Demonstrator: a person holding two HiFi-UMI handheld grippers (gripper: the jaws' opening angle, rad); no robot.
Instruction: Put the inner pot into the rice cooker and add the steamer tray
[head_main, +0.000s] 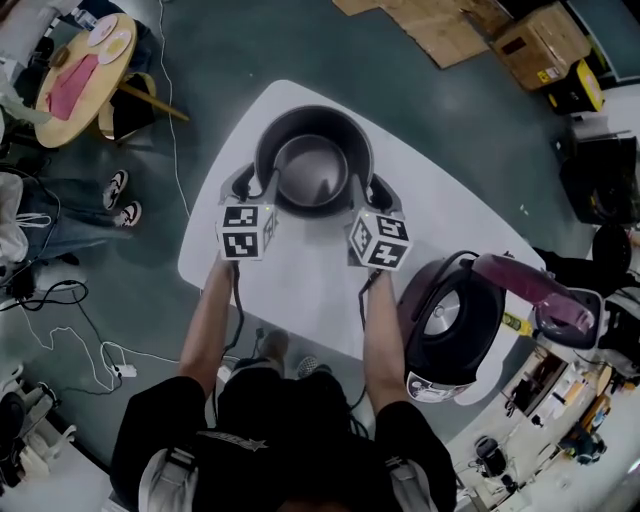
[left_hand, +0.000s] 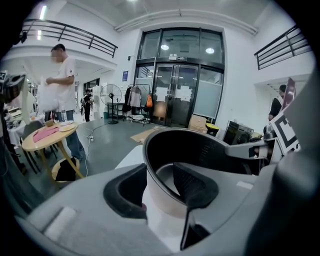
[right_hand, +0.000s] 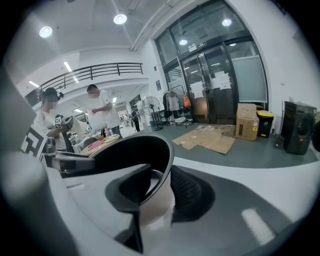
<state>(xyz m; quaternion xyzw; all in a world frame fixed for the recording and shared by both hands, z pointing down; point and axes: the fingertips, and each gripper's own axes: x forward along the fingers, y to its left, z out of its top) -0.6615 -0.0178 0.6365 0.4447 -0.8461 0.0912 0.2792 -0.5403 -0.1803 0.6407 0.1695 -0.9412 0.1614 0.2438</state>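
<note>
I have both tools on the inner pot (head_main: 313, 175), which stands on the bench (head_main: 300, 290) near its far edge, not yet lifted. The left hand-held gripper (head_main: 255, 185) straddles the pot's left rim and the right hand-held gripper (head_main: 368, 190) its right rim. In each gripper view one pad sits inside the wall and one outside, with the jaws partly drawn in. I read the pads as not yet biting, so both tools are unclenched around the wall and carry nothing.

The rice cooker (head_main: 450, 320) waits at the bench's near right corner with its lid (head_main: 530, 285) raised. I cannot pick out the steamer tray.

My main worry is the hold. A thin, smooth wall pinched only near the rim could slide out once the weight comes on. If one side clamps before the other, the pot may tilt or skid across the bench.

On the carry, uneven heights between my hands could swing the pot into the raised lid or the cooker's rim. The cooker sits close to the bench edge, so a knock could shove it off.
</note>
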